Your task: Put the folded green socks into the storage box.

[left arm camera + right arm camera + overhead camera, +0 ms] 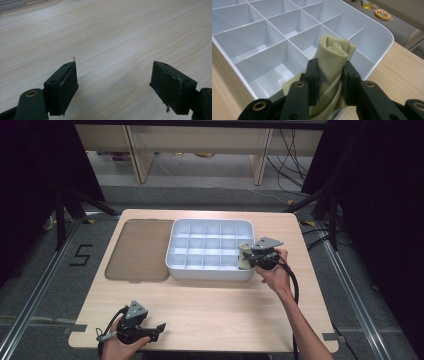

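Rolled cloth (pixel 332 58) looks soft and light; your right claw (pixel 329 75) pinches its middle over the tray's (pixel 176 265) 4 o'clock corner, left claw (pixel 113 85) spread.

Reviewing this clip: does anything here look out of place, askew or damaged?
Nothing looks damaged or spilled. The right claw is shut on a rolled beige cloth over the white divided tray, near its right edge. The tray's brown lid lies flat beside it. The left claw is open over bare table.

Grey floor (pixel 45 285) w/ wood desks (pixel 200 142) behind.
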### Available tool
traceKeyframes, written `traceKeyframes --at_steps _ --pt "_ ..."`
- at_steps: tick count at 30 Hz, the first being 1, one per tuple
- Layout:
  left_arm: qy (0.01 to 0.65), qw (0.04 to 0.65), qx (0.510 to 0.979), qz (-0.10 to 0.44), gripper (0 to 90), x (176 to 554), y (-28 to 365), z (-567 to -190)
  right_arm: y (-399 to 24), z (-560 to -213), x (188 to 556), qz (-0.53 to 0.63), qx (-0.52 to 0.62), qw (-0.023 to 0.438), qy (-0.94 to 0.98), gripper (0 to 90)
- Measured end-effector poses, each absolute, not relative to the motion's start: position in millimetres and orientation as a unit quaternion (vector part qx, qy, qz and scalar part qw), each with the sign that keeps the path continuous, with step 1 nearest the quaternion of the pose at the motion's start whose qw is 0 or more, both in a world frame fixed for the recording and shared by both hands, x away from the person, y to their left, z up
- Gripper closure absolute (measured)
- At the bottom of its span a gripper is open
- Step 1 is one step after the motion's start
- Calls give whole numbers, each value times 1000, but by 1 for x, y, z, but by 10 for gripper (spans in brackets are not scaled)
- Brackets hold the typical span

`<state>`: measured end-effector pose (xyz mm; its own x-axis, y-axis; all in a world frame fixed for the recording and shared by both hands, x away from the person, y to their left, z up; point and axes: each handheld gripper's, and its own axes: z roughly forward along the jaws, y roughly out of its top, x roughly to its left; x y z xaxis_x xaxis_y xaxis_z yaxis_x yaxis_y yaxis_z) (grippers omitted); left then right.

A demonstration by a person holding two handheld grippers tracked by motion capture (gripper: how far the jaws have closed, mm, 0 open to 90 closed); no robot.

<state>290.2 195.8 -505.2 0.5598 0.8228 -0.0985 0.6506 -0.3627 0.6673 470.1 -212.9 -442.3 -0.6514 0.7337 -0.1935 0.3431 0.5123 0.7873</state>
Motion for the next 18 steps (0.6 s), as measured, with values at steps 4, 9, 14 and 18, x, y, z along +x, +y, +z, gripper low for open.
traceKeyframes --at_steps 4,9,14,18 --pt "456 344 811 125 210 290 195 -506 -211 -444 470 358 316 271 836 713" --pt "452 343 813 130 210 290 196 -505 -210 -447 471 347 308 268 844 713" --pt "454 342 813 127 210 290 195 -505 -210 -450 471 336 306 258 853 712" --pt "451 342 815 128 210 290 196 -505 -210 -454 473 328 304 249 859 712"
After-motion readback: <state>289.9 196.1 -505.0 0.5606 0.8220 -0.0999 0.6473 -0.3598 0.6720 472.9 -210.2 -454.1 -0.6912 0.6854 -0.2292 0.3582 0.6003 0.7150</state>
